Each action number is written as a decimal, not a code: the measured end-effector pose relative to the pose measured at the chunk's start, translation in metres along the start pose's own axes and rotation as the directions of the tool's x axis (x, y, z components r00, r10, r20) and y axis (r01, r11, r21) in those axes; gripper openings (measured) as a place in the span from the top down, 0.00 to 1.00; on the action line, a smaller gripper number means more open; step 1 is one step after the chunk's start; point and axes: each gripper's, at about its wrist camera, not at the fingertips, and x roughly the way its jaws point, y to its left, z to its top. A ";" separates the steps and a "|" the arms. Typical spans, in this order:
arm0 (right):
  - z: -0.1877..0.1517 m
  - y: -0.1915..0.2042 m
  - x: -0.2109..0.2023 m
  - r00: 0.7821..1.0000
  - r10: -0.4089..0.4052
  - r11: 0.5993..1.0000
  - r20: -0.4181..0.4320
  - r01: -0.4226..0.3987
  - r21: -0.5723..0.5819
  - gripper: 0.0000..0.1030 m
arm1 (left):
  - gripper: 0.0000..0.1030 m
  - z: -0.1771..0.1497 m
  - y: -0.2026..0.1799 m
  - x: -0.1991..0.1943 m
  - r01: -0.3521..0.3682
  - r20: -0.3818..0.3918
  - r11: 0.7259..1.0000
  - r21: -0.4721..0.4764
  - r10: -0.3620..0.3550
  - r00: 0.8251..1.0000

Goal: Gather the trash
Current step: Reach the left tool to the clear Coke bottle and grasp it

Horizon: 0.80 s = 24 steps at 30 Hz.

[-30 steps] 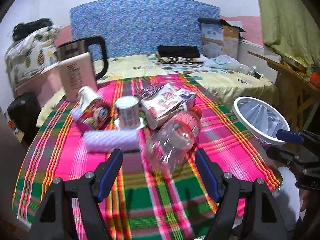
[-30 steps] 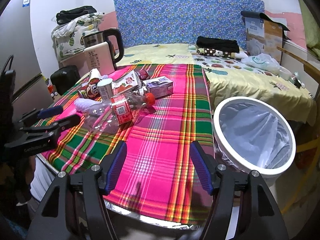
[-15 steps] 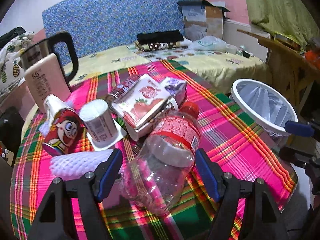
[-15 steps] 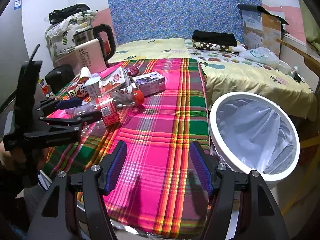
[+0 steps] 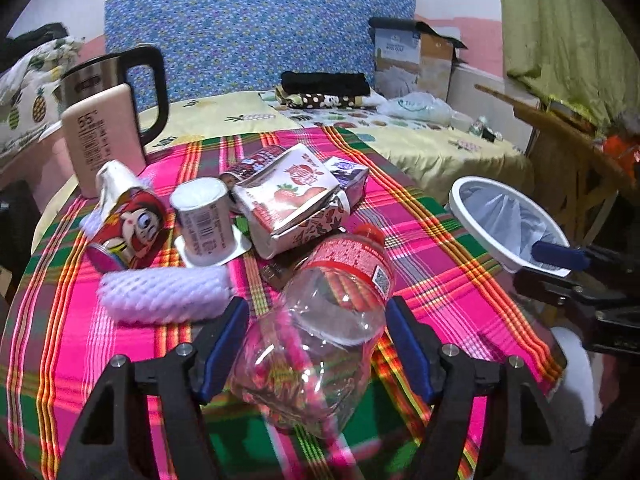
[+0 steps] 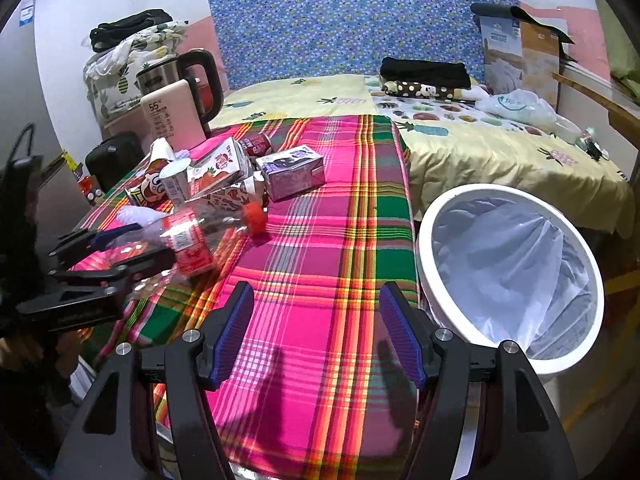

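A clear plastic bottle [image 5: 340, 280] with a red label and red cap lies on the plaid tablecloth [image 5: 440, 248]. My left gripper [image 5: 316, 332] straddles the bottle's lower half. Its jaws are closing, with the blue pads close beside the bottle's walls and no squeeze visible. The right wrist view shows the same bottle [image 6: 188, 236] between the left gripper's [image 6: 120, 248] fingers. My right gripper [image 6: 316, 320] hangs open over the near table edge with nothing between its fingers. Just to its right stands the white lined bin [image 6: 500, 190].
Behind the bottle lie a white foam net sleeve [image 5: 164, 292], a yoghurt cup [image 5: 202, 216], a red cartoon can [image 5: 132, 228], a strawberry carton [image 5: 288, 200] and a purple carton [image 5: 348, 174]. A kettle [image 5: 116, 76] and a pink flask [image 5: 102, 136] stand far left. The bed lies beyond.
My left gripper has moved forward and down until the bottle sits between its fingers, and the jaws have narrowed slightly. The right gripper has hardly moved.
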 end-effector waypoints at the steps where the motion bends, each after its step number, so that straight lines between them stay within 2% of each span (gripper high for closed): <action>1: 0.000 0.001 0.000 1.000 0.004 1.000 -0.001 -0.004 0.000 0.35 | 0.35 -0.002 0.002 -0.004 0.004 0.005 1.000 -0.015 -0.004 1.000; 2: 0.001 0.002 0.001 1.000 0.007 1.000 -0.003 -0.007 -0.001 0.35 | 0.41 -0.003 0.004 -0.008 0.015 0.012 0.999 -0.028 -0.015 1.000; 19: 0.006 0.025 0.009 0.998 0.060 0.997 -0.027 -0.061 -0.045 0.35 | 0.44 -0.024 0.033 -0.047 -0.035 0.051 0.989 -0.143 0.042 0.998; 24: 0.007 0.032 0.009 0.997 0.071 0.996 -0.025 -0.072 -0.059 0.35 | 0.44 -0.033 0.035 -0.040 -0.013 -0.006 0.992 -0.123 0.012 1.000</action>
